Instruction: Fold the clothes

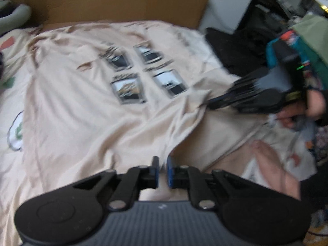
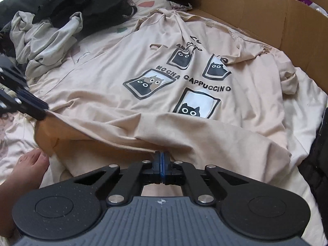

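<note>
Nearest the right wrist camera, the right gripper (image 2: pixel 162 160) has its blue pads pressed together on the near hem of a beige T-shirt (image 2: pixel 127 102), pinching a raised fold of the cloth. The shirt lies spread face up on a pale printed bedsheet (image 2: pixel 307 102), its front showing four framed cartoon cats and the words "MOCHA" and "CAPPUCCINO". Its far edge, by the collar, lies against a flattened cardboard box (image 2: pixel 256 6). A heap of grey and black clothes (image 2: pixel 51 30) sits to the left, beyond the shirt.

From the left wrist view, which is blurred, the left gripper (image 1: pixel 163 168) has its blue pads (image 1: pixel 169 170) a narrow gap apart. The shirt's hem lies just ahead of them; whether the pads press on the cloth cannot be told. To the right, a hand (image 1: pixel 311 104) holds the other gripper at the shirt's edge. A bare foot (image 2: pixel 30 164) rests on the sheet beside the lifted hem.
</note>
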{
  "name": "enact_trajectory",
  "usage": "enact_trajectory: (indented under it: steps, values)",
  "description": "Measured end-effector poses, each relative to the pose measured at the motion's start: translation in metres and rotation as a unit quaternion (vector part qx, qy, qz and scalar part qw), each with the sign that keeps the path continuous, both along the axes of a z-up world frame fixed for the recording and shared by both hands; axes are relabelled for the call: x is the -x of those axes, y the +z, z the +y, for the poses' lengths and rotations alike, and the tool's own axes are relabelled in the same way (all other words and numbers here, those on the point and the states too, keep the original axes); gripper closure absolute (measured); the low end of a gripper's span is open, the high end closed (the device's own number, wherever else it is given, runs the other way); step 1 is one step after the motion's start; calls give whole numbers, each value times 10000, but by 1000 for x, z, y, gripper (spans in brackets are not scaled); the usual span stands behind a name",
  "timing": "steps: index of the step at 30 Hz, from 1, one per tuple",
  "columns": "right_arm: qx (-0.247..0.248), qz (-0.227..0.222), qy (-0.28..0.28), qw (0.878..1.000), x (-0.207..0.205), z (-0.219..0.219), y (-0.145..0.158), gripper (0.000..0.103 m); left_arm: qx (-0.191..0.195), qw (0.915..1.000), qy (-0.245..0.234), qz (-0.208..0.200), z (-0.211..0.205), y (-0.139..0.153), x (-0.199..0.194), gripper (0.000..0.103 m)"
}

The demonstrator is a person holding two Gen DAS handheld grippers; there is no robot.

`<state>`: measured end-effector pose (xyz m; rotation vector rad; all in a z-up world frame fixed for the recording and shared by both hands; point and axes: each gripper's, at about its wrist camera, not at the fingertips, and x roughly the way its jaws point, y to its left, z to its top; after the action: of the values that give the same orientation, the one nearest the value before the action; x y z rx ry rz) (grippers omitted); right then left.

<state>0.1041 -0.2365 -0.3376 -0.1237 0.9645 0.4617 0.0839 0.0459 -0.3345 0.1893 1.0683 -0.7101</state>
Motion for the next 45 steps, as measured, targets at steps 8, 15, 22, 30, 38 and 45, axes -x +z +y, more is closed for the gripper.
enact_trajectory:
  steps: [8,15,22,30,38,45]
  values:
    - [-112,30,-197,9997,9,-17,12,103,-509,9982,187,246,3,-41,10,54]
    - [-83,92,-25,9999,14,-12,12,103,-570,9980,193,196,12,-41,9,96]
    - [151,176,43,9997,13,-1,-1,57,-864,9937,-193,-689,20,5,8,100]
    - [564,249,-416,9972,10,-24,-9,56,-1518,9846,-315,-813,41,-9,0,101]
    - [615,398,-692,9949,6,-50,-15,84,-1379,9883,199,-615,55,3,-4,98]
    - [333,290,-830,9956,2,-61,3,103,-289,9951,-267,-904,-7,26,-14,94]
